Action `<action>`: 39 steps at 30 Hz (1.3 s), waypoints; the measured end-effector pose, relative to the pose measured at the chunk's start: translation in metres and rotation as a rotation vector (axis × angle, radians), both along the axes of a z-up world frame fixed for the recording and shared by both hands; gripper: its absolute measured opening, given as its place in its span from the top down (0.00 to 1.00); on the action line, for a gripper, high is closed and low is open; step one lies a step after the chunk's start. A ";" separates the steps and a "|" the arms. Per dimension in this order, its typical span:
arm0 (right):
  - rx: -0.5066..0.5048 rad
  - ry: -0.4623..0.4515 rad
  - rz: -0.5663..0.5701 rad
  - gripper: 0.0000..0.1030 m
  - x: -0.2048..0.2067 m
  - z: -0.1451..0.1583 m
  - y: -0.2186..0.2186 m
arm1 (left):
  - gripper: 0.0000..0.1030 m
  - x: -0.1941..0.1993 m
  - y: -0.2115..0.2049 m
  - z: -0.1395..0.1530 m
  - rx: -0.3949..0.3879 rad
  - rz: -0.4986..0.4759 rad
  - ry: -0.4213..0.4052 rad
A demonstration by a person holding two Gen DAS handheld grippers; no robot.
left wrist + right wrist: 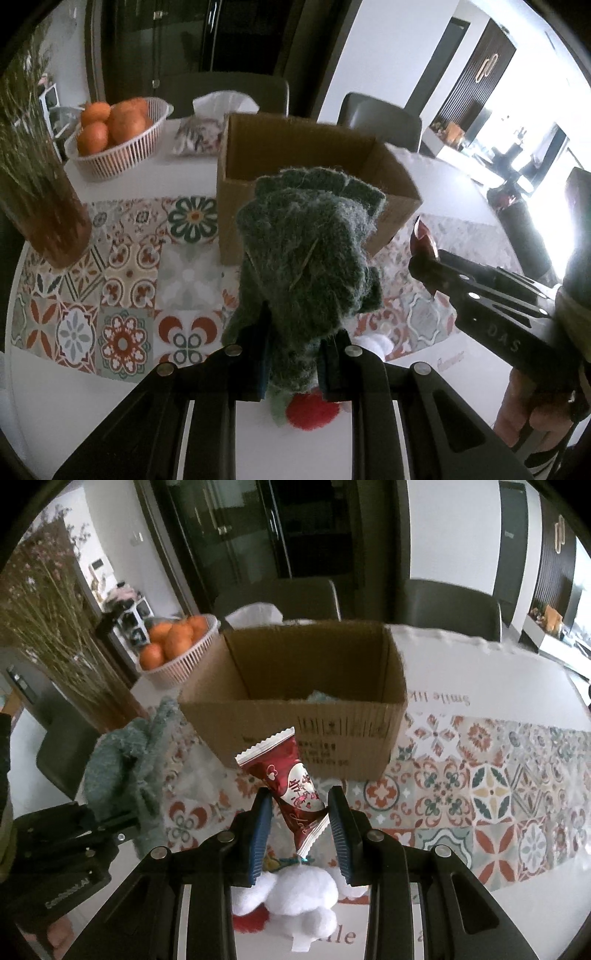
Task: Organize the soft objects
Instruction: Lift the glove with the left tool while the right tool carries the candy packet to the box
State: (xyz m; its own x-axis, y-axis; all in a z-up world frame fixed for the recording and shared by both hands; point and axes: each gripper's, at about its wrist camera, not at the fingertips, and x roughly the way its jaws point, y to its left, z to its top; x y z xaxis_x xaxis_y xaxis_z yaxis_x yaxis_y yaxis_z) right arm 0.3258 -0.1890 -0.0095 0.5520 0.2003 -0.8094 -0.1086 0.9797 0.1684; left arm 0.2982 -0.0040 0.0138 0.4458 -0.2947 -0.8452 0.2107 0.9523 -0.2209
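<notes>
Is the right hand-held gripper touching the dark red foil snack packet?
Touching. The right wrist view shows the right hand-held gripper with both blue pads pressed against the dark red foil snack packet, holding it above the table.

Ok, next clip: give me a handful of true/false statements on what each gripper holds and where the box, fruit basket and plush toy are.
1. The left gripper is shut on a green woolly cloth. True.
2. The right gripper is empty. False: it holds a red snack packet.
3. The cardboard box is sealed. False: its top is open, and something pale blue shows inside.
4. A white basket with orange fruit stands beyond the box on the left. True.
5. The white plush toy already lies in the box. False: it lies on the table below the right gripper.
</notes>
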 end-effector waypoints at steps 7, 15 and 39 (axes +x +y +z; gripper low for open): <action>0.020 -0.075 -0.015 0.68 -0.003 0.027 -0.004 | 0.80 0.000 -0.007 0.020 -0.019 0.001 -0.066; 0.042 -0.119 -0.019 0.68 -0.002 0.043 -0.008 | 0.80 0.004 -0.014 0.041 -0.029 -0.005 -0.124; 0.025 -0.159 -0.006 0.68 0.056 0.060 -0.018 | 0.80 0.062 -0.034 0.066 0.021 -0.038 -0.233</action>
